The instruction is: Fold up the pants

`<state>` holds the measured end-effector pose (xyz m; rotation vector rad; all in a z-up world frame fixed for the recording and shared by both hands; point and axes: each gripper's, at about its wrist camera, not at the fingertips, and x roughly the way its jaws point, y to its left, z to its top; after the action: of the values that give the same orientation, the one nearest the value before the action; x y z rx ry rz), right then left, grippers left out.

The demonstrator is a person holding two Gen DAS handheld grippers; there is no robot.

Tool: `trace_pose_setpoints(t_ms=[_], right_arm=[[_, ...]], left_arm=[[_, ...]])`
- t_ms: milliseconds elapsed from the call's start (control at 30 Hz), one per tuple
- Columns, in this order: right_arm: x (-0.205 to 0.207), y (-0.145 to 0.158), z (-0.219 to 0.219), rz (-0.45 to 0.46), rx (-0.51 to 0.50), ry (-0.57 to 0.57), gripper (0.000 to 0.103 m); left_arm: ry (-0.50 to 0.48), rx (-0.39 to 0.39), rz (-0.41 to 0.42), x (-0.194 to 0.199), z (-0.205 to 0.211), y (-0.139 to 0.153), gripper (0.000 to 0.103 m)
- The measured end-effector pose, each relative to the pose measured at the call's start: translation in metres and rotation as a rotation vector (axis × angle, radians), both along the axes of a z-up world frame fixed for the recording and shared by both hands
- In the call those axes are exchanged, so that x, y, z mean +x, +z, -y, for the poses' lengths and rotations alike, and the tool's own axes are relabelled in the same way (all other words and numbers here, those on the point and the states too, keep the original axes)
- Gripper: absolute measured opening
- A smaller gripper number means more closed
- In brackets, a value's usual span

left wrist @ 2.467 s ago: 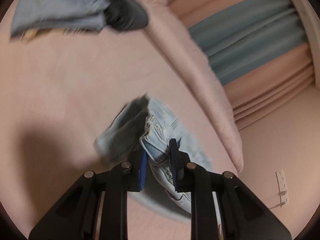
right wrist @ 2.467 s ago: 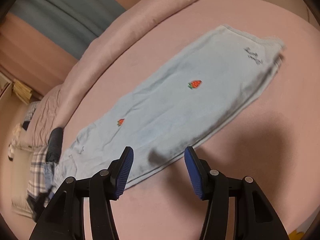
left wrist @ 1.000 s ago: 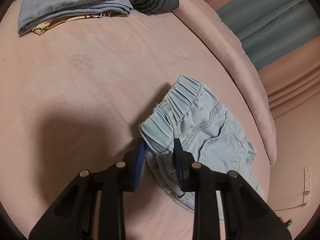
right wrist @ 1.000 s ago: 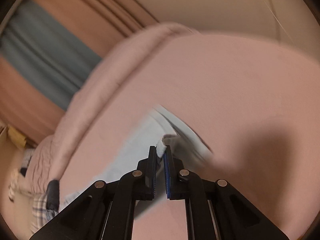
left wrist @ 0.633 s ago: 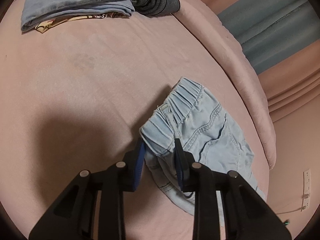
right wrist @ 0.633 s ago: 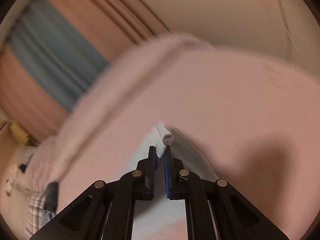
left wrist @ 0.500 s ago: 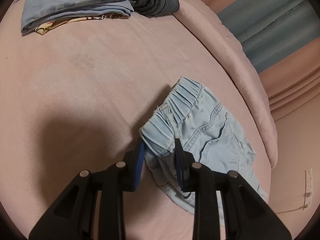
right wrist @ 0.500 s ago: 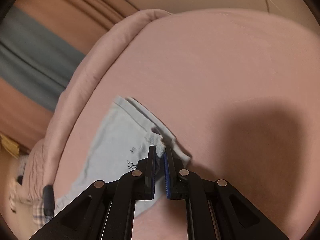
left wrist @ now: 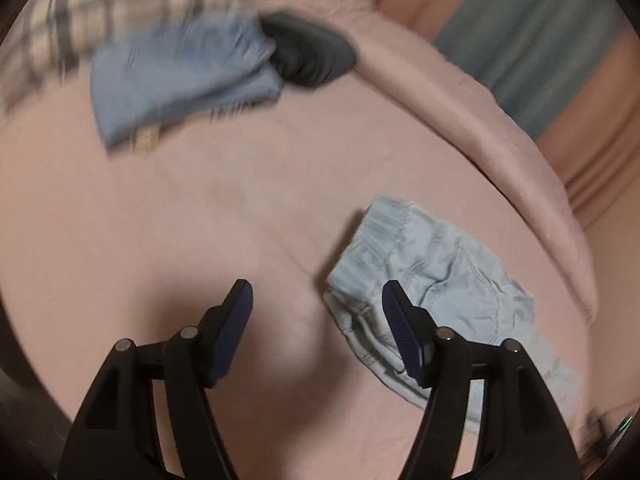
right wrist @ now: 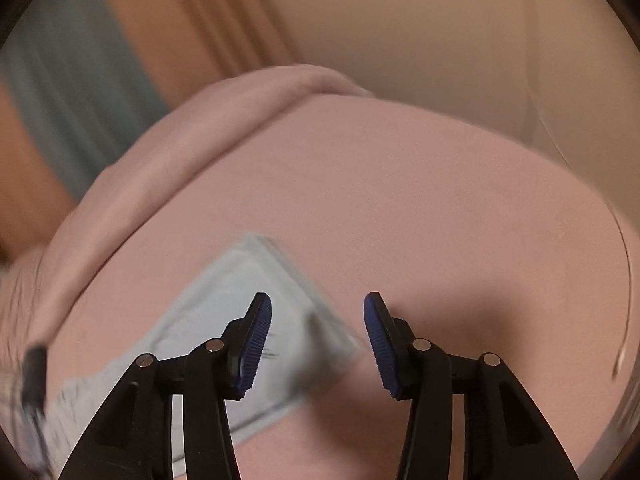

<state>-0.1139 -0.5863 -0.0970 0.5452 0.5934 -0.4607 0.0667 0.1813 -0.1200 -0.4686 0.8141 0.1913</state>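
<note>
The light blue pants (left wrist: 436, 280) lie folded on the pink bed (left wrist: 200, 220), elastic waistband toward the far end. My left gripper (left wrist: 316, 304) is open and empty, just left of the waistband, its right finger over the cloth's edge. In the right wrist view the other end of the pants (right wrist: 240, 292) lies flat on the bed (right wrist: 420, 208). My right gripper (right wrist: 318, 328) is open and empty above that folded end. Both views are motion-blurred.
A stack of folded blue jeans (left wrist: 180, 76) and a dark garment (left wrist: 312, 56) lie at the far end of the bed, with plaid cloth (left wrist: 100, 4) behind. A rolled pink quilt (left wrist: 500, 120) runs along the right side; curtains (left wrist: 540, 28) hang beyond.
Both grippers have opened and let go of the pants, which now lie on the bed. Both have pulled back a little from the cloth.
</note>
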Motion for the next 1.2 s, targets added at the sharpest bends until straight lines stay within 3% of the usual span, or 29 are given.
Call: trace_pose_setpoints(t_ms=[67,133,267,367,433,500,533,600,633,733,800,867,933,1100,1200], right_arm=[[0.024,0.005,-0.016,-0.019,-0.027,0.124,0.049],[0.057,0.003,-0.039,-0.071,-0.060,0.230,0.049],[0.118,-0.008,-0.076,-0.128,-0.137,0.347,0.049],[0.154,-0.040,-0.082,-0.303,-0.192,0.333,0.049],[0.149,-0.049,-0.077,-0.299,-0.199,0.322,0.049],[0.143,-0.049,-0.067,-0.278,-0.145,0.315,0.049],[0.147,-0.047,-0.069,-0.285,-0.134,0.310,0.049],[0.148,-0.035,-0.080,-0.322,-0.131,0.280,0.049],[0.147,-0.025,-0.090,-0.289,-0.123,0.312,0.049],[0.157,0.000,-0.143,-0.145,-0.003,0.542,0.049],[0.178,0.001,-0.192,-0.114,0.123,0.734,0.049],[0.202,-0.004,-0.232,-0.116,0.239,0.845,0.049],[0.233,-0.013,-0.277,-0.151,0.351,0.927,0.049],[0.296,-0.034,-0.351,-0.311,0.318,0.989,0.049],[0.301,-0.041,-0.366,-0.388,0.385,1.054,0.049]], left_arm=[[-0.084,0.034,0.022,0.004,0.023,0.009,0.067],[-0.229,0.028,0.023,0.018,0.062,0.011,0.067],[-0.462,0.064,-0.011,0.043,0.143,-0.005,0.066],[-0.607,0.120,-0.071,0.055,0.196,-0.030,0.066],[-0.646,0.159,-0.166,0.056,0.212,-0.057,0.068],[-0.693,0.276,-0.113,0.041,0.223,-0.062,0.072],[-0.719,0.299,-0.123,0.037,0.226,-0.061,0.072],[-0.734,0.259,-0.120,0.033,0.218,-0.052,0.072],[-0.728,0.226,-0.107,0.033,0.210,-0.047,0.072],[-0.659,0.163,-0.068,0.044,0.186,-0.032,0.072],[-0.592,0.139,-0.053,0.061,0.168,-0.026,0.072],[-0.535,0.118,-0.021,0.077,0.152,-0.022,0.072],[-0.504,0.111,-0.014,0.086,0.146,-0.019,0.072],[-0.504,0.105,-0.035,0.100,0.132,-0.023,0.072],[-0.528,0.127,-0.029,0.102,0.128,-0.024,0.072]])
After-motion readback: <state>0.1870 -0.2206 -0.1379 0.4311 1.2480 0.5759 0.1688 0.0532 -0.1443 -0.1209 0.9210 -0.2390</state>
